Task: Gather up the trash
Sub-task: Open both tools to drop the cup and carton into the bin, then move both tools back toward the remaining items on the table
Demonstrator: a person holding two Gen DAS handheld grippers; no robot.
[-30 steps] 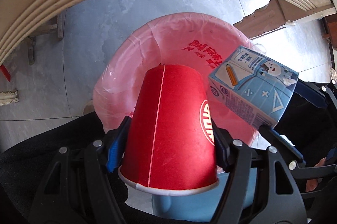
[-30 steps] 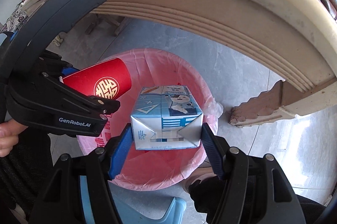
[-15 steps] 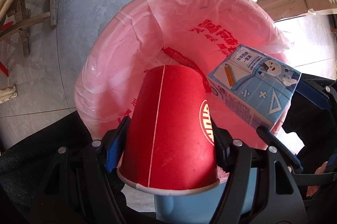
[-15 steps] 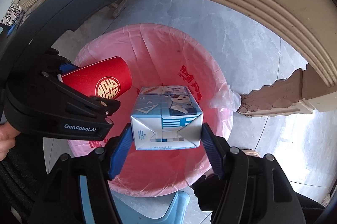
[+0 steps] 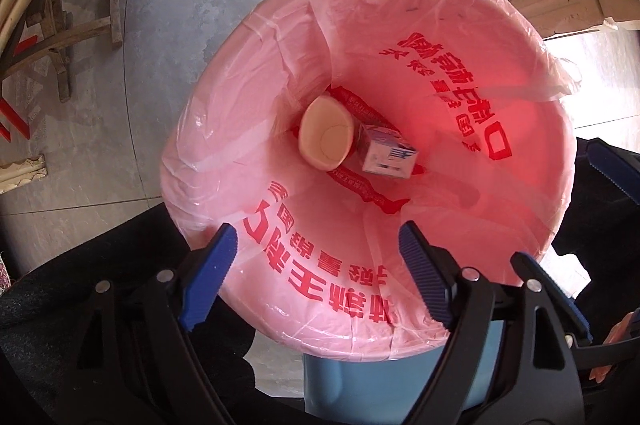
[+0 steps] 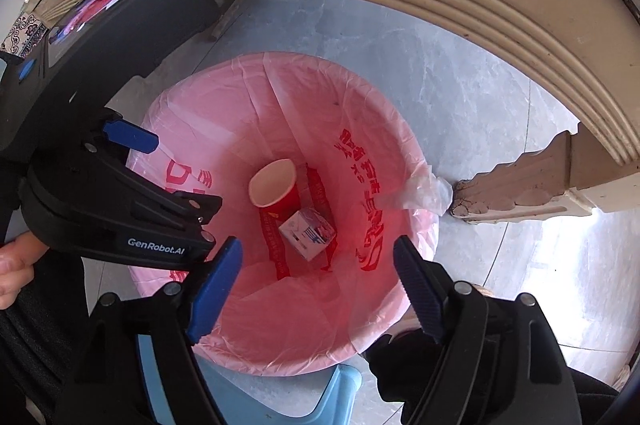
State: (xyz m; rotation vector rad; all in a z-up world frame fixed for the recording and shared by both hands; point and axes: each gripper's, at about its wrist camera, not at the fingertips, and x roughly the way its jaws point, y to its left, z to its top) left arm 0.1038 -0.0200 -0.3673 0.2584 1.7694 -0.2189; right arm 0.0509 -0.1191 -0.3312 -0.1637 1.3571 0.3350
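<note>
Now left wrist: left gripper (image 5: pixel 316 241) spread, empty, over pink-lined bin (image 5: pixel 240 129); paper cup (image 5: pixel 326 139) and milk carton (image 5: pixel 386 153) touching at bottom | right wrist: right gripper (image 6: pixel 318 255) spread, empty; cup's red wall visible; left gripper's body beside bin; table leg (image 6: pixel 520 185) near rim

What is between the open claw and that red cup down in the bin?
Nothing solid: in the left wrist view the left claw hangs open above the red cup, with only the pink bag liner around the gap.
</note>
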